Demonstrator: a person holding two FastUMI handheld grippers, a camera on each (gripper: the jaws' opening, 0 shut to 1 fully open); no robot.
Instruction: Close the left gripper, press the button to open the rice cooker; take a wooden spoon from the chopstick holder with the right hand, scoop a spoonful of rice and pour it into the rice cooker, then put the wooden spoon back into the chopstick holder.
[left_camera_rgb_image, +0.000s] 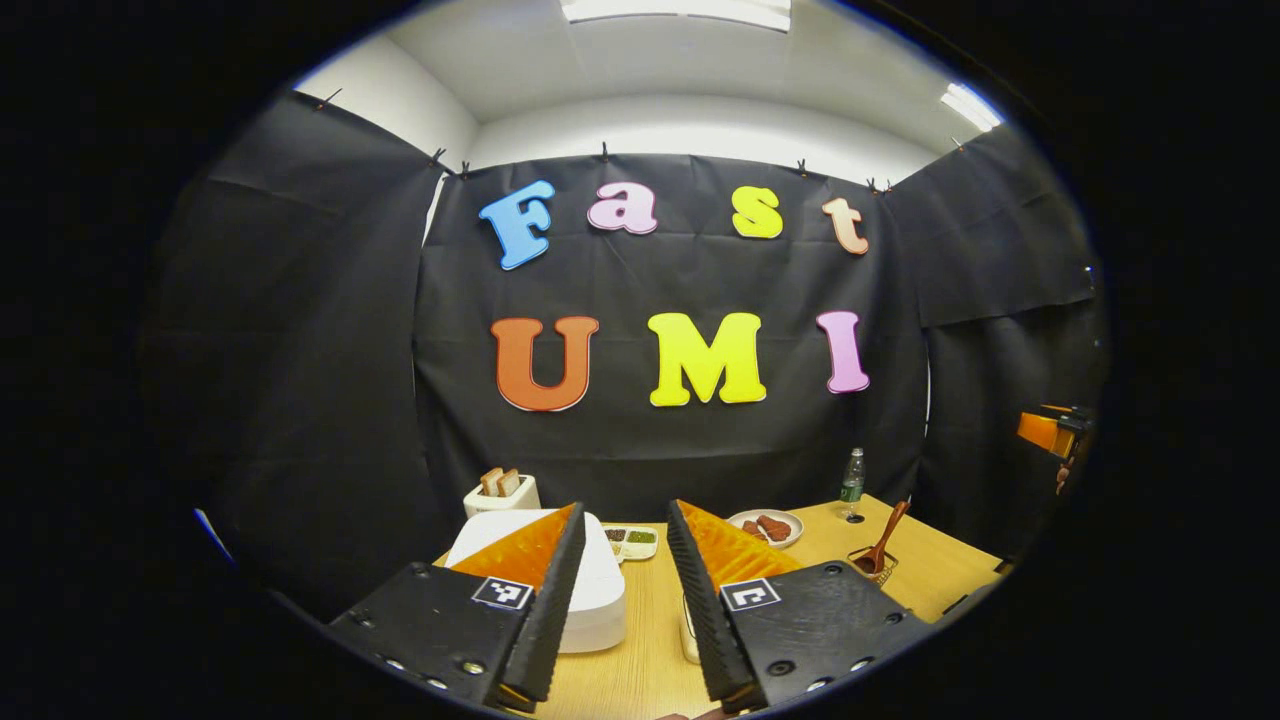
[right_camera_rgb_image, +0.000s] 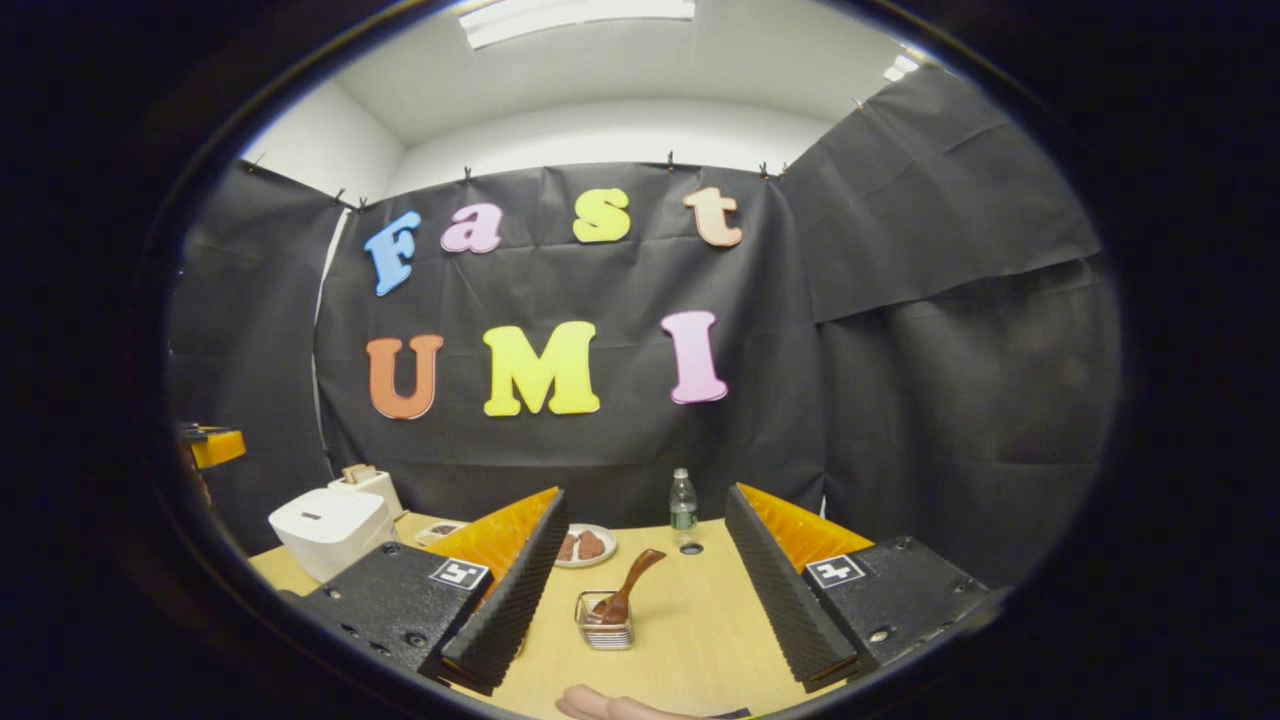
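Lid of rice cooker down; left tongs and right tongs both released: clench left first, then press button squarely from above cooker.

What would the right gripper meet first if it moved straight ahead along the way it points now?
Probably the wooden spoon leaning in the chopstick holder, which sits on the table between the open jaws of the right gripper. Depth is unclear, so it might pass above.

Bare table lies around the chopstick holder, with bottle and plate standing farther back.
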